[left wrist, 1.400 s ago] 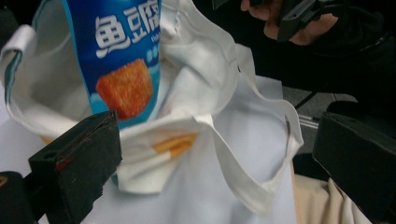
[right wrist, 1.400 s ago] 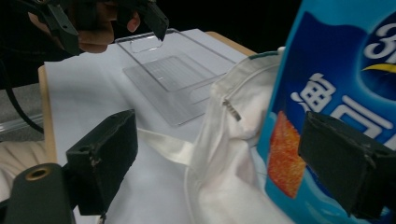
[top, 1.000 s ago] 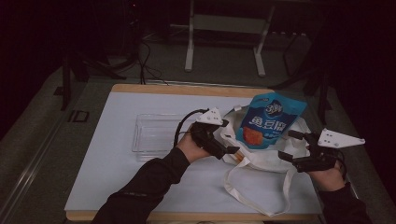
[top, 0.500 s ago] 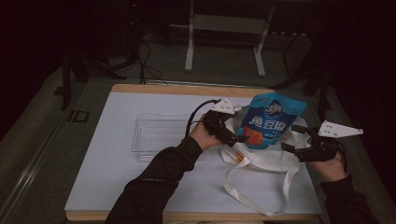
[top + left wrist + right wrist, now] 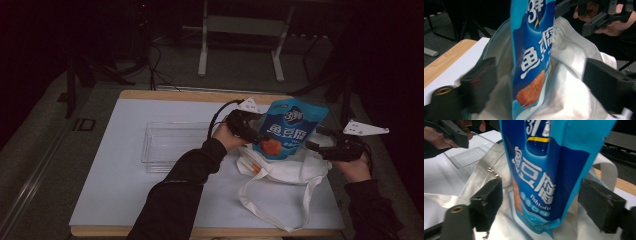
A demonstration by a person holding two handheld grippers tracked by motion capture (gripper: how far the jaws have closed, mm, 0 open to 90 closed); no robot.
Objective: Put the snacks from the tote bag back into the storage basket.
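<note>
A blue snack pouch with white lettering stands upright on a white cloth tote bag. My left gripper is at the pouch's left edge and my right gripper at its right edge. In the left gripper view the pouch stands edge-on between the jaws of the left gripper, with gaps on both sides. The right gripper likewise straddles the pouch without touching it. Both pairs of jaws have just been closing around the pouch.
A clear plastic tray lies left of the bag on the white table top. The bag's long straps trail toward the near edge. Dark floor and stand legs lie beyond the table's wooden rim.
Both hands have moved away from the near edge and in toward the pouch, which now stands between each pair of jaws. The jaws look slightly narrower than before.
</note>
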